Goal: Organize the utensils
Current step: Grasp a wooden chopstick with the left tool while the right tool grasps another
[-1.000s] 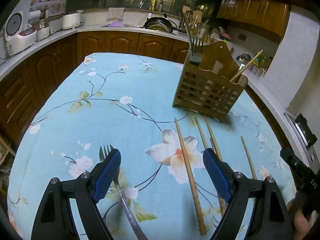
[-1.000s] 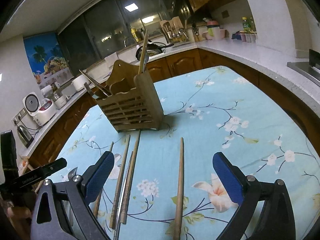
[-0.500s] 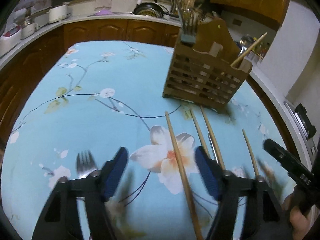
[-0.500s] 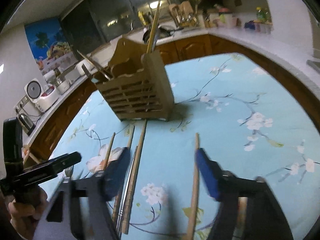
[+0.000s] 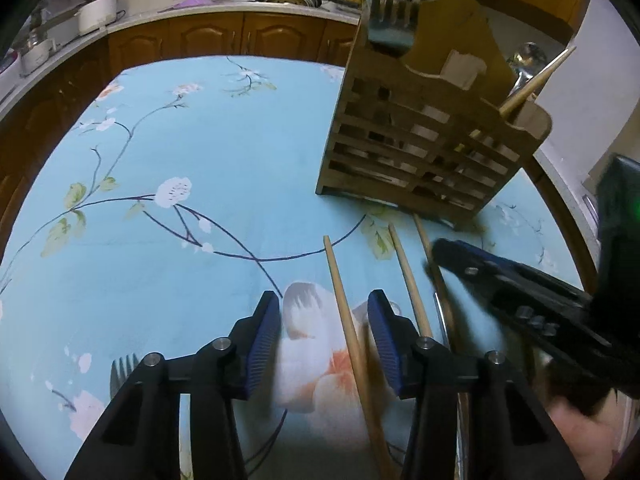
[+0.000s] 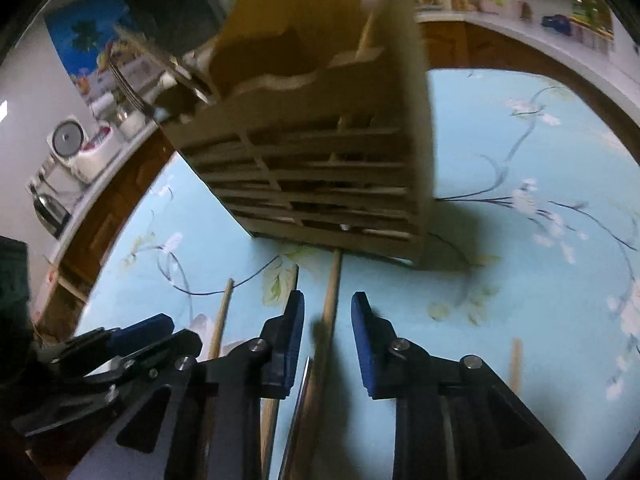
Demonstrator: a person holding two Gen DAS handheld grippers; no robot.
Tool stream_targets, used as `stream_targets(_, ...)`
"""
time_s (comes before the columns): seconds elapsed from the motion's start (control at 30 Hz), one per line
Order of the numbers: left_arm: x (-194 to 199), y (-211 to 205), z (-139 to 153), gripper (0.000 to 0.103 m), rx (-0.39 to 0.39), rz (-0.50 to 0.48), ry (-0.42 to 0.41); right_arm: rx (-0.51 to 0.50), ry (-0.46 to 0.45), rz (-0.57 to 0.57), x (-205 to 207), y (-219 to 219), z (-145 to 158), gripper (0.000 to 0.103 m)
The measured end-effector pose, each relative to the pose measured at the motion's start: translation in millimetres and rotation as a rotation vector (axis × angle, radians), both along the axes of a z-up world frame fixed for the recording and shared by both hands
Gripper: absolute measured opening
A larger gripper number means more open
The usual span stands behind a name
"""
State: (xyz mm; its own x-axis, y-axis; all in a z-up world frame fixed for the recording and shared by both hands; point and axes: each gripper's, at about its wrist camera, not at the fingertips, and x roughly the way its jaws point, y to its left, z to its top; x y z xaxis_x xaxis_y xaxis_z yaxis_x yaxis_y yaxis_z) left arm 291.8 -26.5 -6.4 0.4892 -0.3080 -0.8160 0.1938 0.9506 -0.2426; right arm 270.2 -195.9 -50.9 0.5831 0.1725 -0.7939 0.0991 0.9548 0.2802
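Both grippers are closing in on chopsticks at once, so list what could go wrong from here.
The left gripper and right gripper work side by side and may collide. The right one straddles a wooden chopstick beside a thin metal utensil and may pinch both. That chopstick's tip meets the slatted wooden utensil holder, which could be nudged.

The right gripper point(image 6: 327, 334) is hovering low, jaws parted around a chopstick point(image 6: 331, 300) lying before the wooden holder point(image 6: 320, 168).

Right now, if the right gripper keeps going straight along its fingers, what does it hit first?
Probably the slatted wooden utensil holder. The open right gripper straddles a wooden chopstick lying on the blue floral tablecloth, pointing at the holder's base. Depth is unclear through motion blur.
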Motion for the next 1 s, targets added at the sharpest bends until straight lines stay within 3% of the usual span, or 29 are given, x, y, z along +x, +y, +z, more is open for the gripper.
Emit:
stream_targets(0.1, 7.7, -5.0, -4.4, 0.039, 0.013, -0.012, 0.008, -0.074, 0.005, 0.005, 5.2, 4.2, -3.4, 0.007)
stream_targets(0.23, 15.2, -15.6, -12.9, 0.037, 0.041, -0.035, 0.018, -0.066, 0.01, 0.008, -8.6, -4.0, -2.8, 0.007)
stream_targets(0.3, 12.8, -22.3, -14.9, 0.035, 0.086, -0.043, -0.014, -0.07, 0.011, 0.006, -24.1, -8.9, -2.3, 0.006)
stream_targets(0.37, 6.1, -28.0, -16.9, 0.021, 0.132, -0.059, -0.037, -0.07, 0.017, 0.004, -38.6, -13.3, -1.6, 0.006)
stream_targets(0.53, -2.1, -27.2, -16.3, 0.021, 0.122, -0.069, -0.013, -0.035, 0.027, -0.011, -49.0, -23.9, 1.6, 0.009)
stream_targets(0.73, 7.3, -36.7, -15.6, 0.021, 0.151, -0.054, -0.004, -0.067, 0.023, -0.012, -36.1, -17.0, 2.1, 0.013)
stream_targets(0.9, 0.2, -44.1, -15.1, 0.007, 0.189, -0.078, -0.045, -0.084, 0.031, -0.019, -33.9, -14.1, 2.6, 0.006)
stream_targets(1.0, -6.3, -34.0, -10.9, 0.004, 0.129, -0.081, -0.024, -0.034, 0.027, -0.024, -37.5, -14.3, 5.5, 0.005)
